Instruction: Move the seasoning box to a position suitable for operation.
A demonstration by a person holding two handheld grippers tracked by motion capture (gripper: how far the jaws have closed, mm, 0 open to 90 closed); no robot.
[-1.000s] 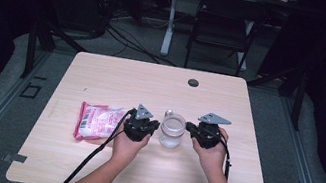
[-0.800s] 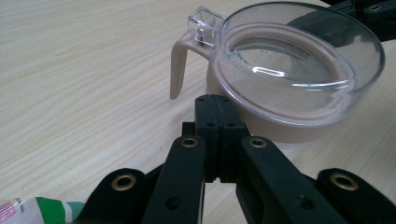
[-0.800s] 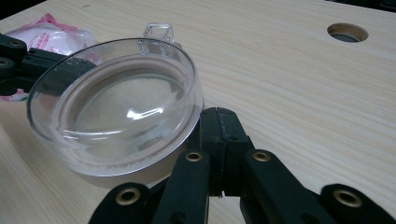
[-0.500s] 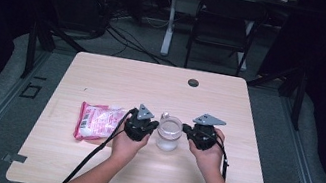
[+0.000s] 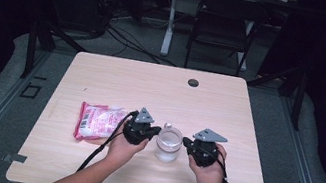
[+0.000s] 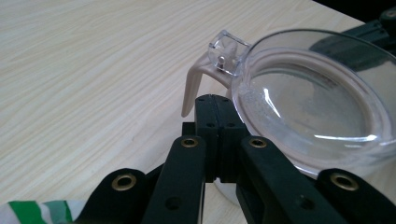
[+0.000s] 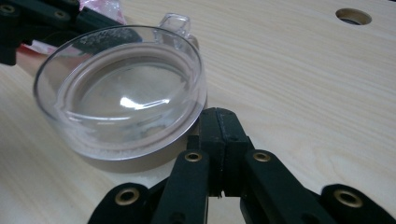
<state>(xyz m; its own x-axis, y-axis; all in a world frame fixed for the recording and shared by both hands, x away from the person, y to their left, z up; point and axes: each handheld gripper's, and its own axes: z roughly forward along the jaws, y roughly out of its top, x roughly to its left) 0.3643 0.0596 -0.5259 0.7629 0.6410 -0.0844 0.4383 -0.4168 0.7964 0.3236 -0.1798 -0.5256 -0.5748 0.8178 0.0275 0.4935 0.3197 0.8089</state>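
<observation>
Clear lidded jar (image 5: 168,143) upright on the wooden table (image 5: 161,91), near the front edge, between the two tongs. Left gripper (image 5: 155,131) just beside the jar's left flank, jaws pressed flat together, nothing between them; tips close under the lid rim by the beige clasp (image 6: 194,84), contact hard to judge. Right gripper (image 5: 186,141) just beside the right flank, jaws likewise closed flat, empty; tips near the rim. Pink packet (image 5: 97,121) flat on the table, left of the left hand (image 5: 125,147). Round hole (image 5: 193,82) farther back.
</observation>
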